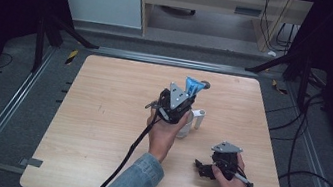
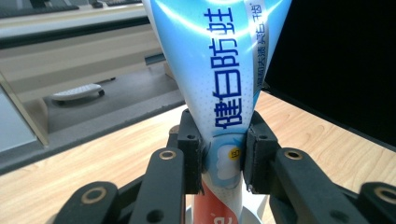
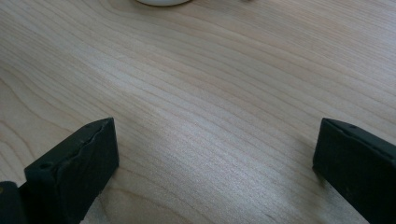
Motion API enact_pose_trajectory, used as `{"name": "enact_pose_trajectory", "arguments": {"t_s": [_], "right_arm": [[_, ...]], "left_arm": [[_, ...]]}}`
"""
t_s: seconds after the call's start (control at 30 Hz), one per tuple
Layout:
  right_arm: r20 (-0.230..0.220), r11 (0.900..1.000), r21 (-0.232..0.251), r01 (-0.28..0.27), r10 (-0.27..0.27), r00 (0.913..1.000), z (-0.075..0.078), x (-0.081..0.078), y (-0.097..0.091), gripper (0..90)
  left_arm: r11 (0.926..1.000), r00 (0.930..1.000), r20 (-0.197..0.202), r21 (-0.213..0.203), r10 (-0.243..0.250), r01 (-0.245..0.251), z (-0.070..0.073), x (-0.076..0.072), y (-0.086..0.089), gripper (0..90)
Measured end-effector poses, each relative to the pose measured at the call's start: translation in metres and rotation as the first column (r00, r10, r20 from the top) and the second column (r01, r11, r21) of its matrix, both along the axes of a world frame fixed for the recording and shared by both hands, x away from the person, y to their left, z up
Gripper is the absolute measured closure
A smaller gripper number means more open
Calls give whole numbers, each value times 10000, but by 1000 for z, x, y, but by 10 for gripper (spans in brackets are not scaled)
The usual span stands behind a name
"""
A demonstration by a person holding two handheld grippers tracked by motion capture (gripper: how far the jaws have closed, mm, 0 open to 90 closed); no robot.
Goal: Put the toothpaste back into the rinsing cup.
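Left gripper (image 1: 178, 106) sits at frame centre in the high view, jaws clamped on a blue-and-white toothpaste tube (image 2: 224, 79), pinching the narrower body below the flared crimped end. That end sticks up and away toward the top of the frame, visible as the blue fan (image 1: 195, 85) just above the gripper. In the left gripper view the tube runs straight up between the two black jaws, its red lower part dropping toward a white rim at the bottom edge. That looks like the white cup (image 1: 193, 121) with a side handle sitting just right of the left hand (image 1: 164, 134) in the high view. My read: tube is held upright by the body so it can stand in the cup, or come out of it; can't tell which. Right gripper (image 1: 213, 170) is parked low at lower right of the wooden table (image 1: 100, 113), jaws wide apart, nothing between them, just bare wood grain in its own view. Probably idle there to keep clear of the left arm. Tail of a white object at the top edge of the right gripper view, likely the cup base, not certain.
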State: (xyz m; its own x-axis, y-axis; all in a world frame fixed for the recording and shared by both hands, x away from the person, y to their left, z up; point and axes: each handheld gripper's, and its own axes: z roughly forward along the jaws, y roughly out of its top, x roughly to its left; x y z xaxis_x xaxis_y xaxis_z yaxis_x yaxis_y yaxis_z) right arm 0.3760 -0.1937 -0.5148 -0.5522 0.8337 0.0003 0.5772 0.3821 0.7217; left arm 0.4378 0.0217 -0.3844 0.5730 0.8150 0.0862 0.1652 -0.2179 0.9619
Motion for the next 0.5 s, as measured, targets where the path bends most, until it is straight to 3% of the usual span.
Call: {"name": "enact_pose_trajectory", "arguments": {"t_s": [0.2,0.5], "right_arm": [[8,10000,-5,-5,5,10000,0,0,0,5],[7,10000,-7,-3,3,10000,0,0,0,5]], "left_arm": [[10000,9997,-259,15,30,-30,-11,2,1,720],[9999,9994,-350,137,10,-6,-16,2,0,719]]}}
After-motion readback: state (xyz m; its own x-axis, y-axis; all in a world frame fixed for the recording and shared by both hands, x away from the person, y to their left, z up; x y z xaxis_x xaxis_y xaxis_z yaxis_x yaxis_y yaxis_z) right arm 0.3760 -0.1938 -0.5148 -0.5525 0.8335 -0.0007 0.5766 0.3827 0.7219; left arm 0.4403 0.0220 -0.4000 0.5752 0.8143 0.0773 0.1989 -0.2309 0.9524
